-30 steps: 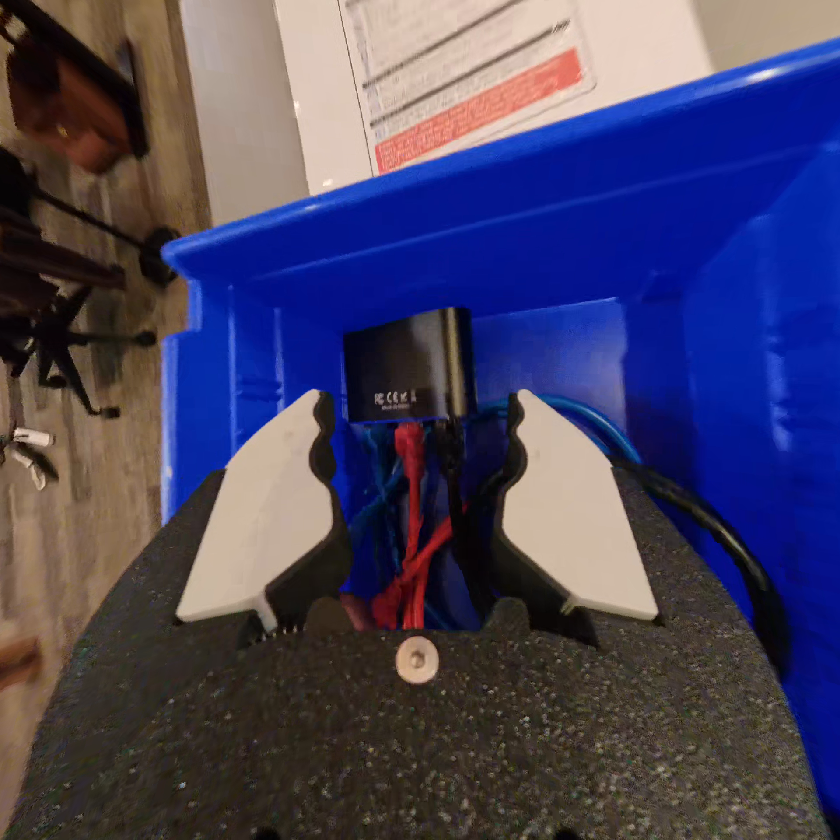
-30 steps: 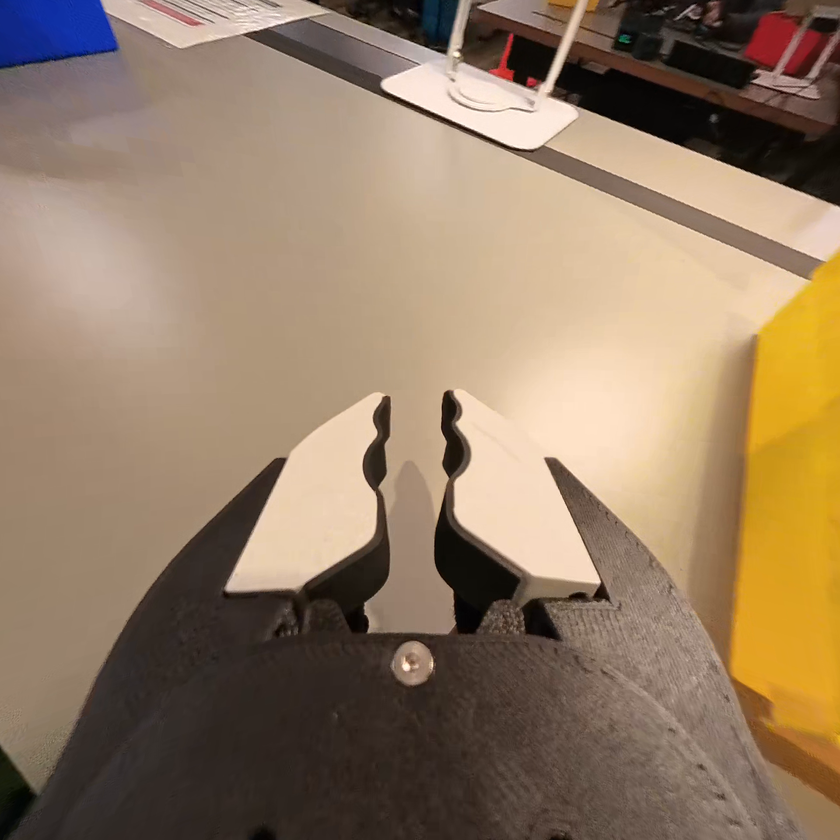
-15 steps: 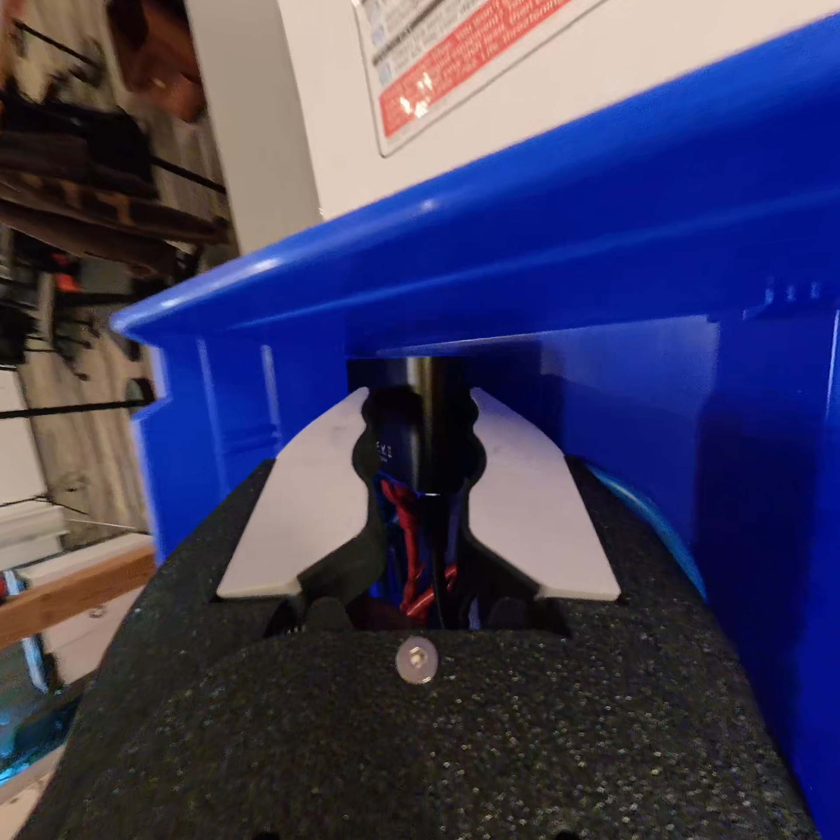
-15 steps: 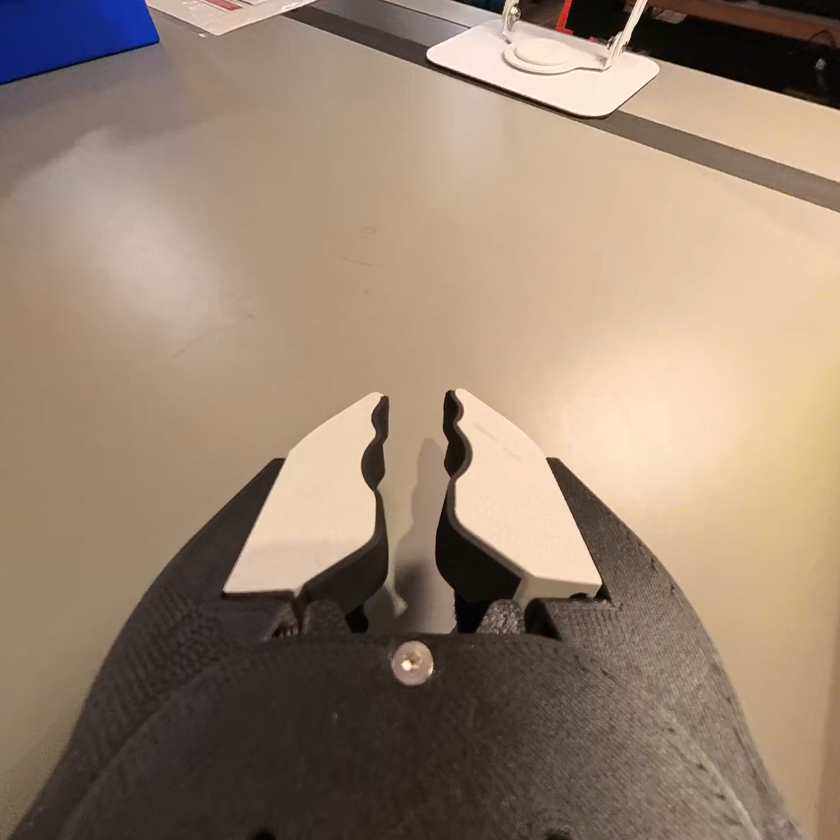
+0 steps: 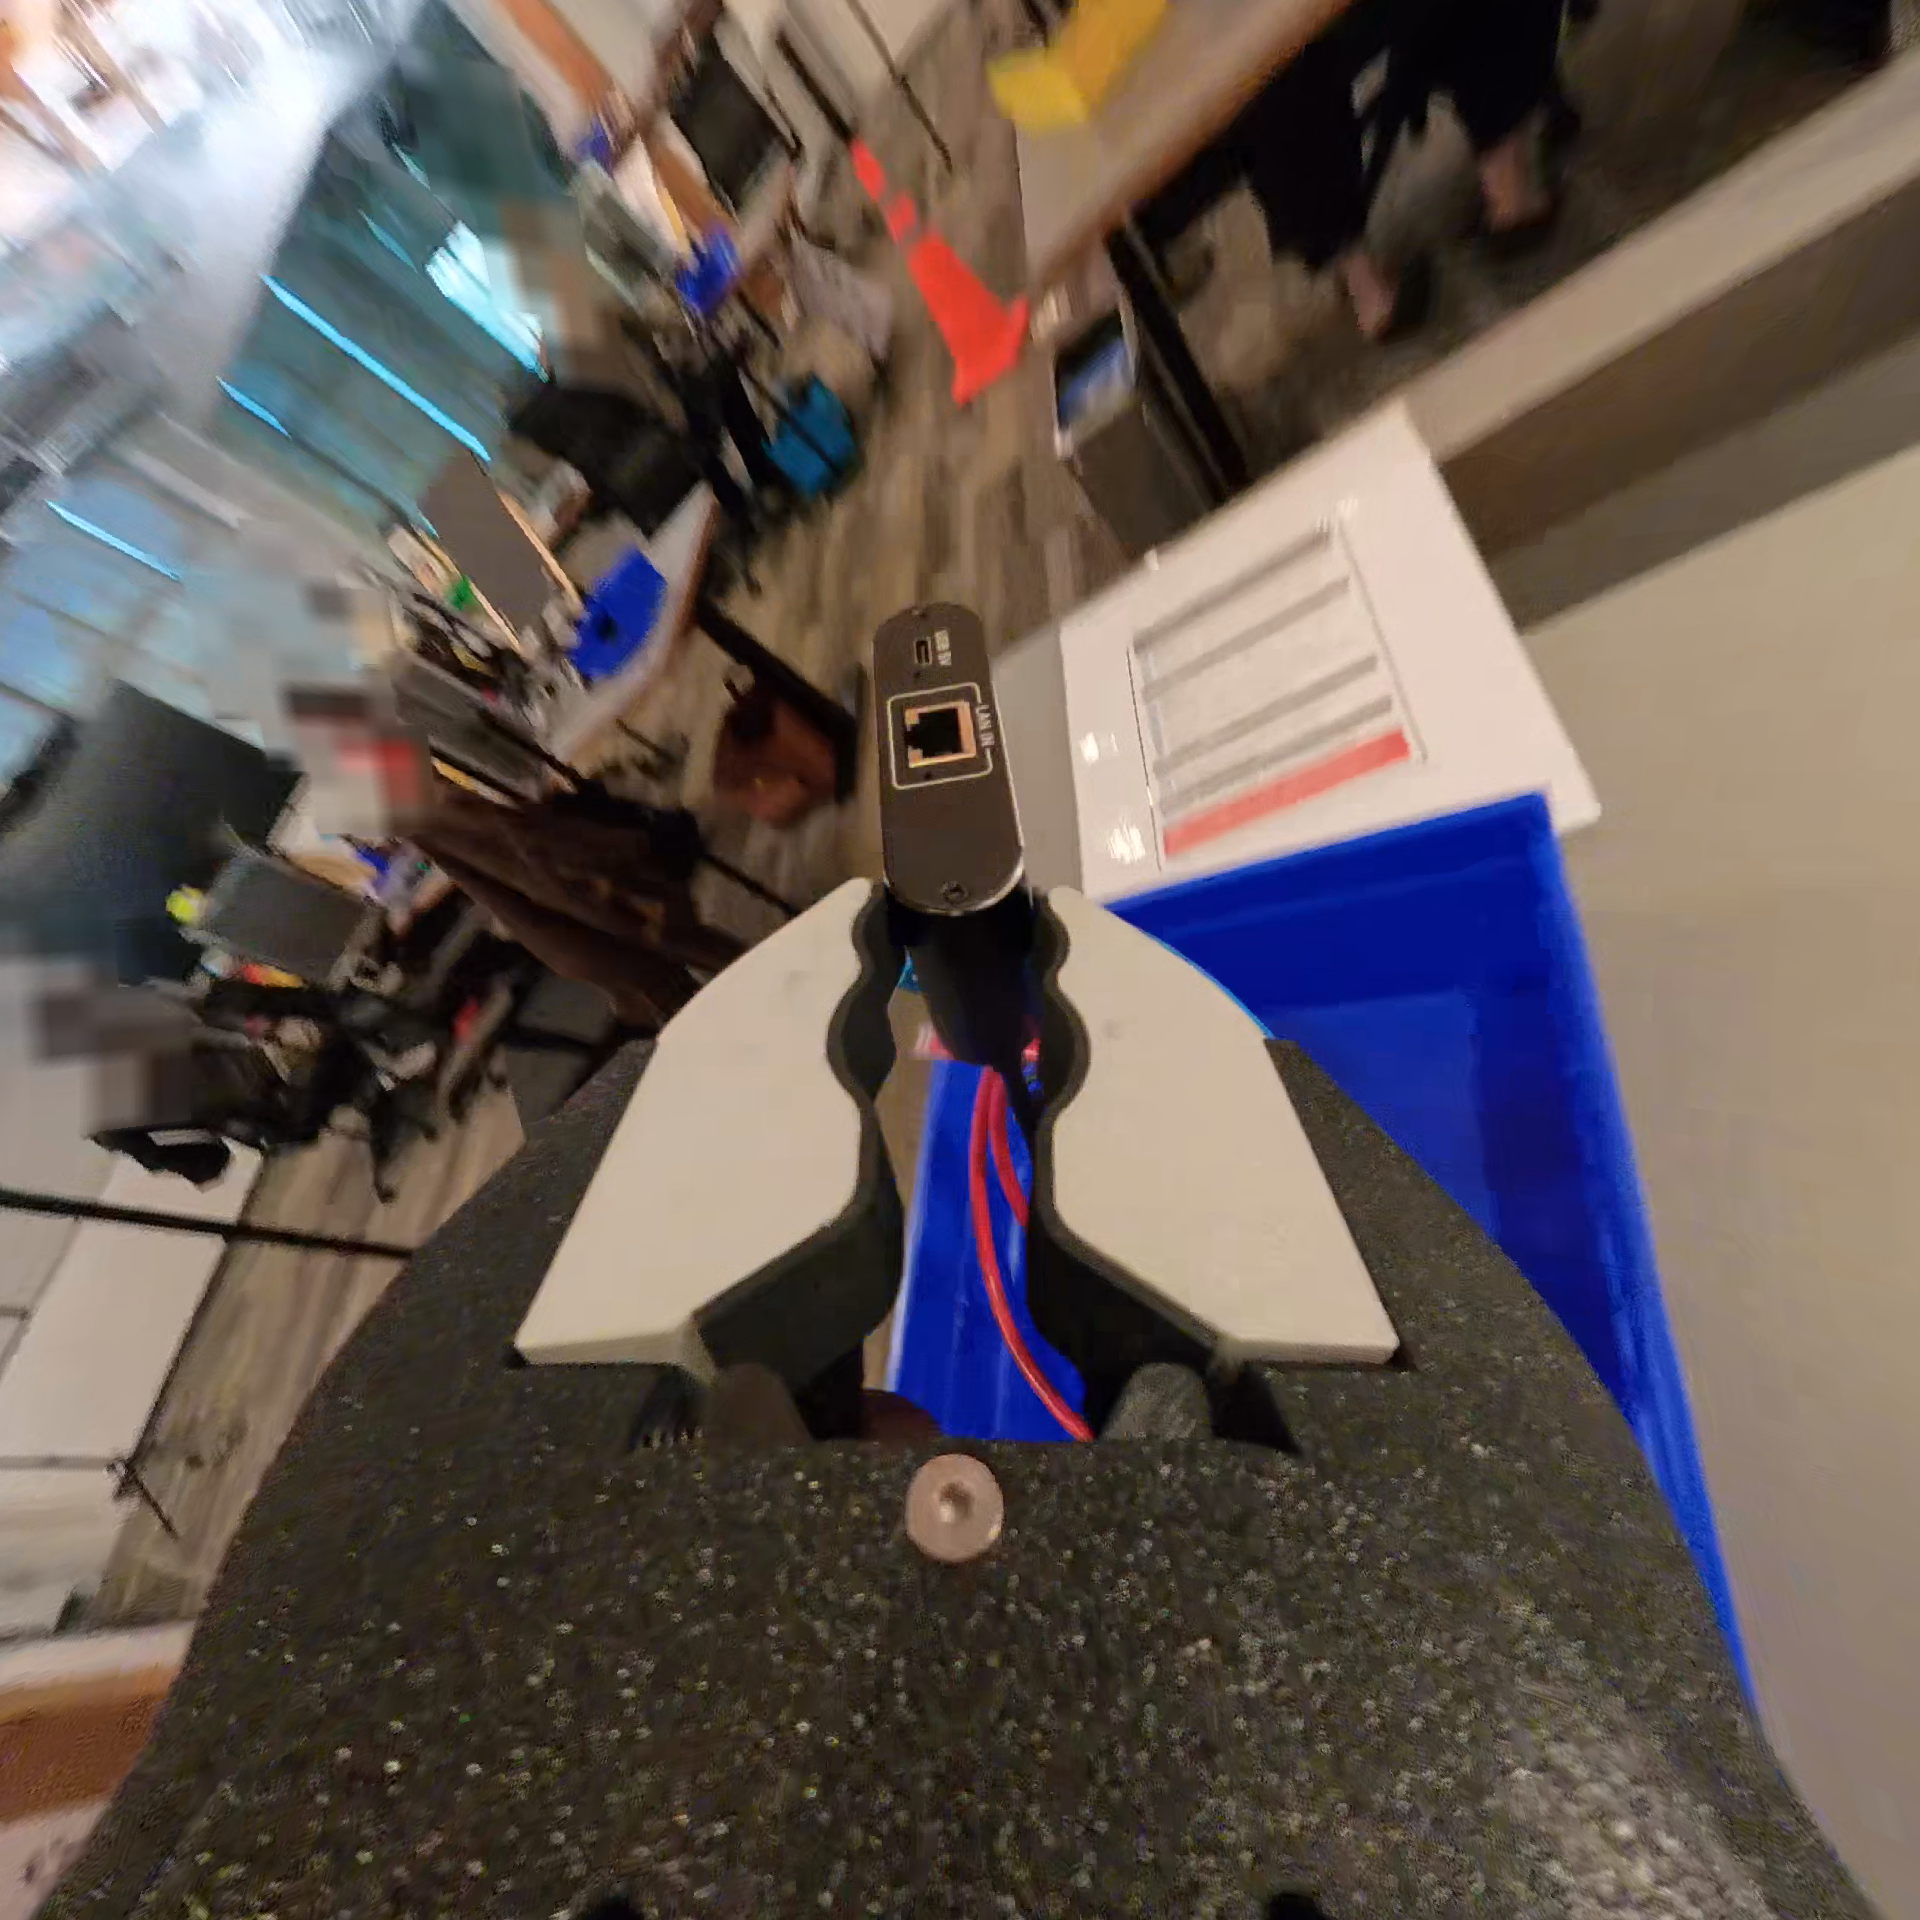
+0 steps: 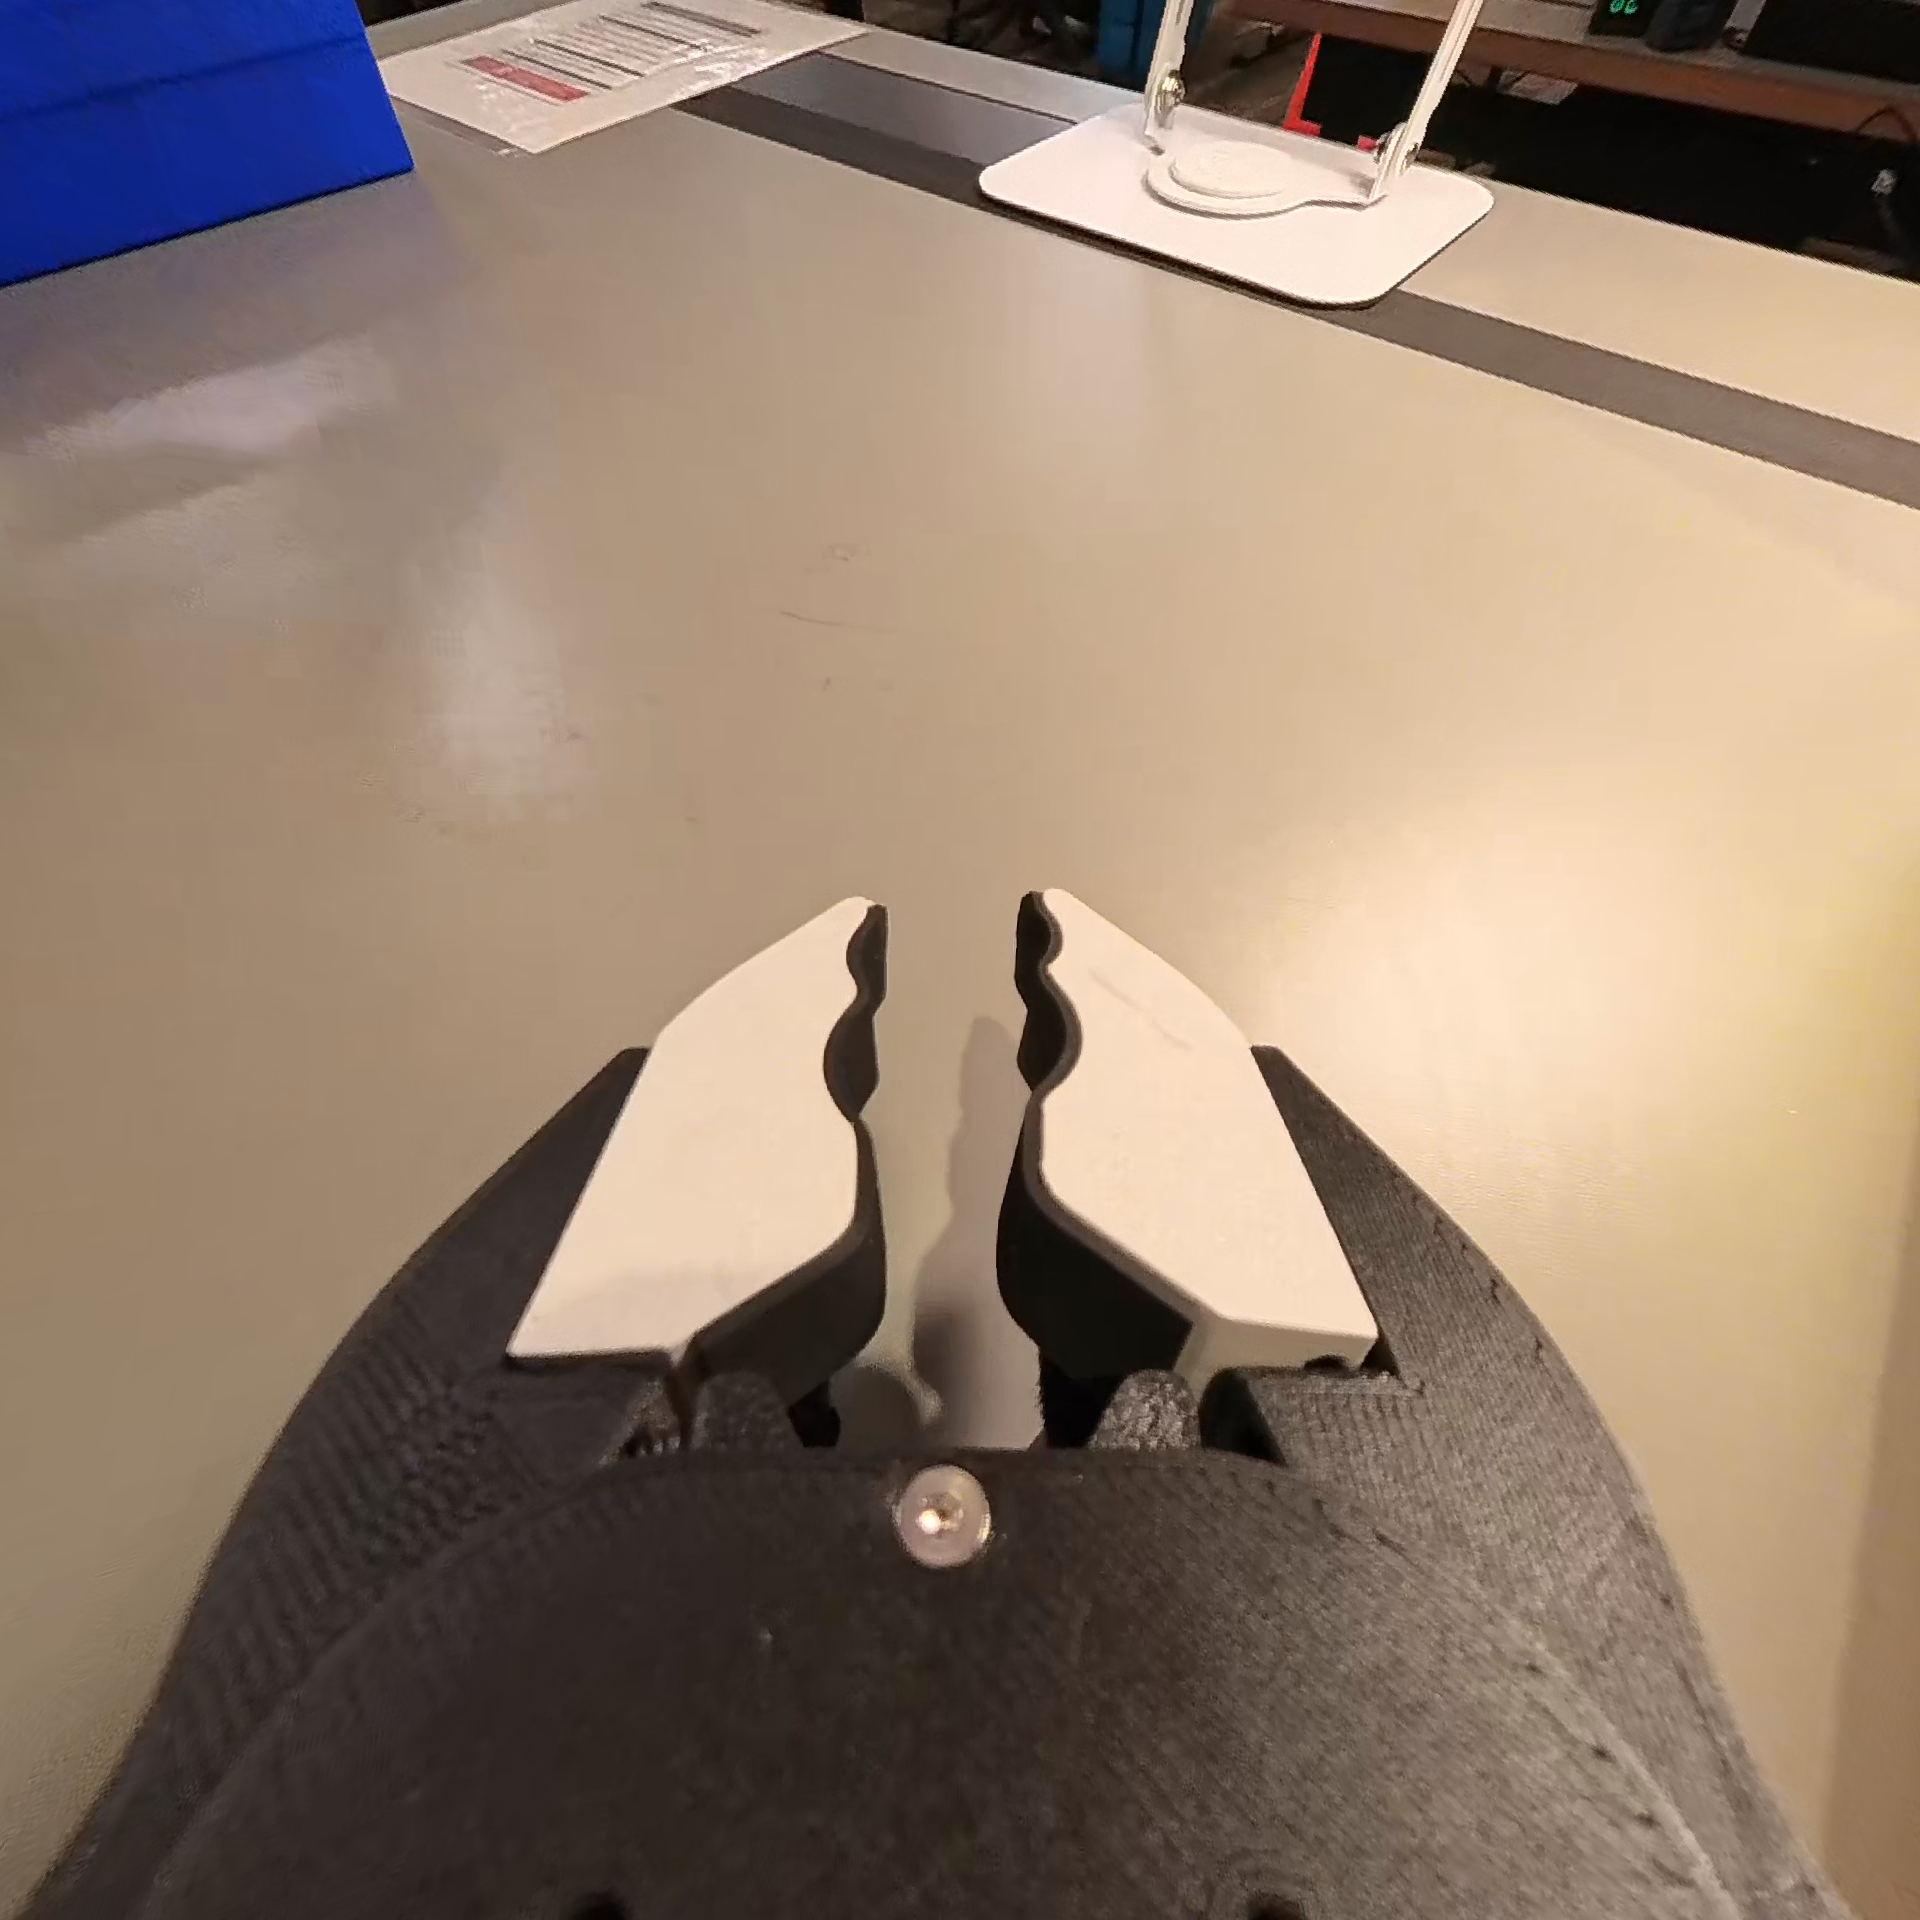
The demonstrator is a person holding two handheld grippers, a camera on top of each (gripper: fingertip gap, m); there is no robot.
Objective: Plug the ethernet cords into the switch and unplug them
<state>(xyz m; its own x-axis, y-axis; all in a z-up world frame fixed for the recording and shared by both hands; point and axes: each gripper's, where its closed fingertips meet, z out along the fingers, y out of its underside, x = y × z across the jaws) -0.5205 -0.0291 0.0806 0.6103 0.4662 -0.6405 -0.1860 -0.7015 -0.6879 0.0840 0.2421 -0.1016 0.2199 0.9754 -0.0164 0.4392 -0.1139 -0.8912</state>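
My left gripper [image 5: 956, 914] is shut on the black switch [image 5: 948, 764] and holds it up in the air above the blue bin [image 5: 1434, 1039]. The switch's end face with one port points at the camera. A red cord [image 5: 1003, 1226] and a black cord hang from its underside between my fingers, down into the bin. My right gripper [image 6: 951, 920] is open a little and empty, low over the bare beige table [image 6: 935, 571]. The bin's corner shows at the far left in the right wrist view [image 6: 177, 125].
A white laminated sheet [image 5: 1288, 707] lies beyond the bin on the table; it also shows in the right wrist view [image 6: 613, 62]. A white stand base [image 6: 1236, 208] sits at the table's back. A room with desks and an orange cone [image 5: 956, 301] lies beyond. Some 70 cm of space lies between my two pairs of fingers.
My left gripper closed on the switch inside the bin and lifted it out, cords trailing. My right gripper drifted over the table, jaws unchanged.
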